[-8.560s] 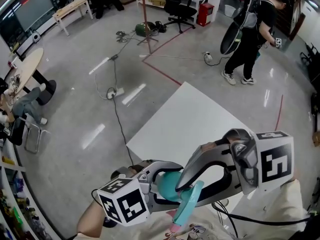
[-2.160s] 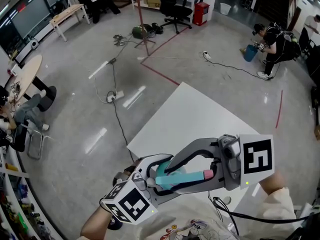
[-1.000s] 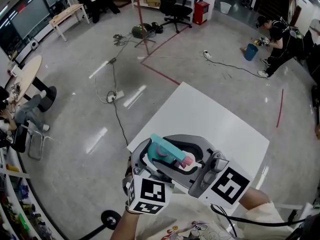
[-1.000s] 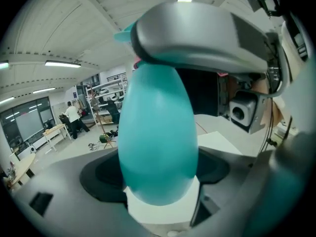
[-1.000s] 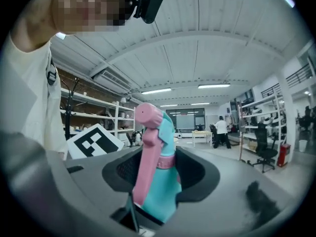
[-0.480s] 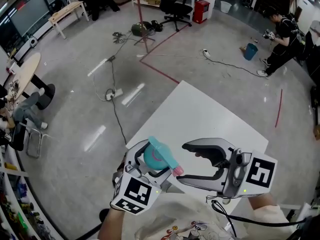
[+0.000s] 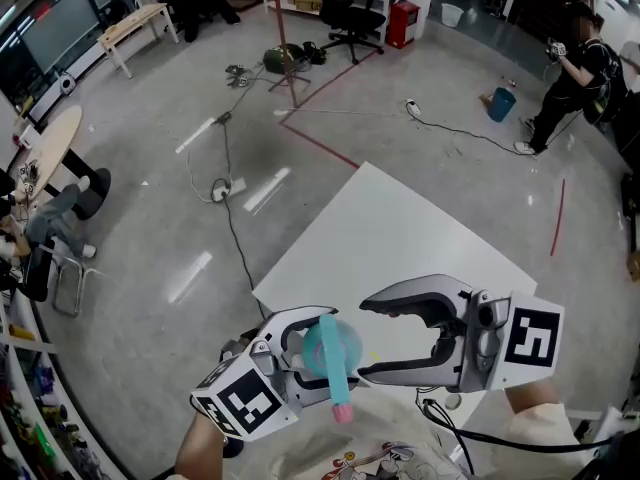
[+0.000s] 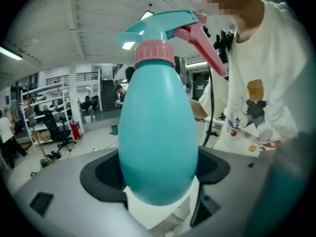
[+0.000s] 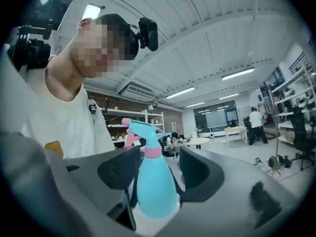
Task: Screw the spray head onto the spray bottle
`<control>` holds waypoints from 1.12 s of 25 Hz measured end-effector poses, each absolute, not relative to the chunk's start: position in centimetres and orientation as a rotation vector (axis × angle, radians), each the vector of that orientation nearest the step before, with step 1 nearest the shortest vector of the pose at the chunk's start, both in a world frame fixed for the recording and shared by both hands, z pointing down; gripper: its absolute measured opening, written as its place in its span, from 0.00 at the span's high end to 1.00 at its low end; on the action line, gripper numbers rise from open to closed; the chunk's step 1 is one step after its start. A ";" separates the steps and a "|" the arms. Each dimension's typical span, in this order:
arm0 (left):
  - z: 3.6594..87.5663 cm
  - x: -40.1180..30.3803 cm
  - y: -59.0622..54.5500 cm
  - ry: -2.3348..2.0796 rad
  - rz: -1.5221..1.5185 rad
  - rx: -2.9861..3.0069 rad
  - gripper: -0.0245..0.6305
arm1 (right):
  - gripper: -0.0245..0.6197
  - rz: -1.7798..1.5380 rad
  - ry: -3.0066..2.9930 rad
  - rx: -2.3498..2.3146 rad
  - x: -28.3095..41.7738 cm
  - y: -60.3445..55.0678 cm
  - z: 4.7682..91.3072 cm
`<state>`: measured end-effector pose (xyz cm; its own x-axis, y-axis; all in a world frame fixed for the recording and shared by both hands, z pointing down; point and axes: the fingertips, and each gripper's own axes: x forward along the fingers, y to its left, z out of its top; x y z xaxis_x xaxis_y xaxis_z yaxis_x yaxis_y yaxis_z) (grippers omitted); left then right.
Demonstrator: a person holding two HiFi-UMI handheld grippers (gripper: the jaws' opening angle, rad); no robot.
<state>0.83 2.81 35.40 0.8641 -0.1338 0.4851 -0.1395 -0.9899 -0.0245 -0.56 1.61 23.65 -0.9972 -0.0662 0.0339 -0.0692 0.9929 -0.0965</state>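
Your left gripper (image 7: pixel 316 356) has the teal spray bottle (image 8: pixel 157 132) clamped by its belly, jaws spread wide around that fat body and pressing on both sides; the bottle is up in the air in front of your chest, off the near corner of the white table (image 7: pixel 400 228). The spray head (image 8: pixel 158 26) sits on the neck, with the pink collar (image 8: pixel 154 53) at the join and the pink trigger (image 8: pixel 202 43) angled toward your shirt; from the head view you're looking down on its top, and the head's pink end points back toward you. Your right gripper (image 7: pixel 366 338) is just beside the bottle on the right; its jaws have just been opening and now stand well apart, gripping nothing. In the right gripper view the bottle shows framed in the gap beyond the tips; neither pad touches it; only the left gripper holds it.
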 end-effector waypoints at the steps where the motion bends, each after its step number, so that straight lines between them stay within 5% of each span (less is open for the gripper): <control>1: 35.3 1.1 3.4 -0.157 0.785 3.028 0.32 | 0.57 0.134 -3.105 0.047 -0.9 2.1 23.5; 6: 34.9 2.1 5.5 0.063 0.806 3.051 0.32 | 0.58 0.063 -3.040 -0.206 -2.1 4.4 23.8; 10: 35.1 2.4 5.7 0.111 0.811 3.041 0.32 | 0.74 0.080 -3.021 -0.313 -2.3 5.1 23.9; 28: 36.4 1.6 0.5 -0.445 0.754 2.916 0.32 | 0.75 0.110 -3.063 0.198 -3.3 0.7 24.8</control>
